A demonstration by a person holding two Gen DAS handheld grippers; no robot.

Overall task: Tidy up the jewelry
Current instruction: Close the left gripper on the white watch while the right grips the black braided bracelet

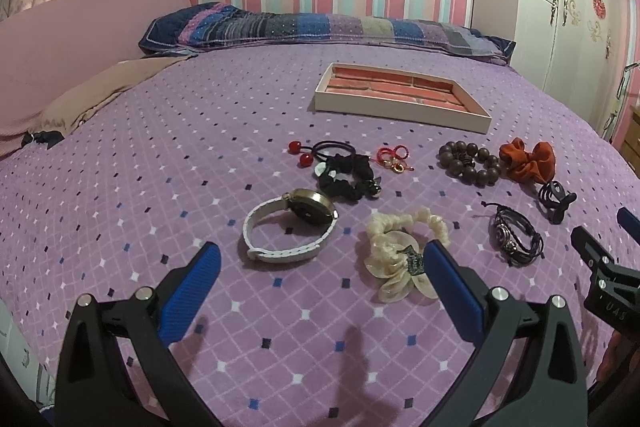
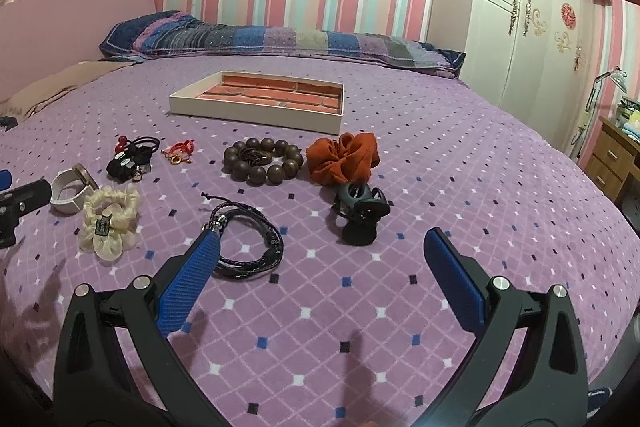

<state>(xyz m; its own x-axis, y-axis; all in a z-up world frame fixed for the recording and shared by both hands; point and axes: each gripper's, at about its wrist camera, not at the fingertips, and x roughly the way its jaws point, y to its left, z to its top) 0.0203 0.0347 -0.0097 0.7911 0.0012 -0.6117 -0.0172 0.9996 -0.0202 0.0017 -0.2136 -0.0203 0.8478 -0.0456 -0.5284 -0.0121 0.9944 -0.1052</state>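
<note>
Lying beyond left tool (image 1: 320, 267): watch (image 1: 291, 229)

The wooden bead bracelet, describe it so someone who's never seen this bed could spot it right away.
On the purple bedspread, look just in front of the shallow white tray with the brick-pattern lining. The wooden bead bracelet lies there, right beside the orange scrunchie. It is the only ring of big, round, dark brown beads; its neighbours are fabric, cord or plastic.

Purple diamond-patterned bedspread (image 1: 160, 187), orange scrunchie (image 2: 344, 157)
</note>
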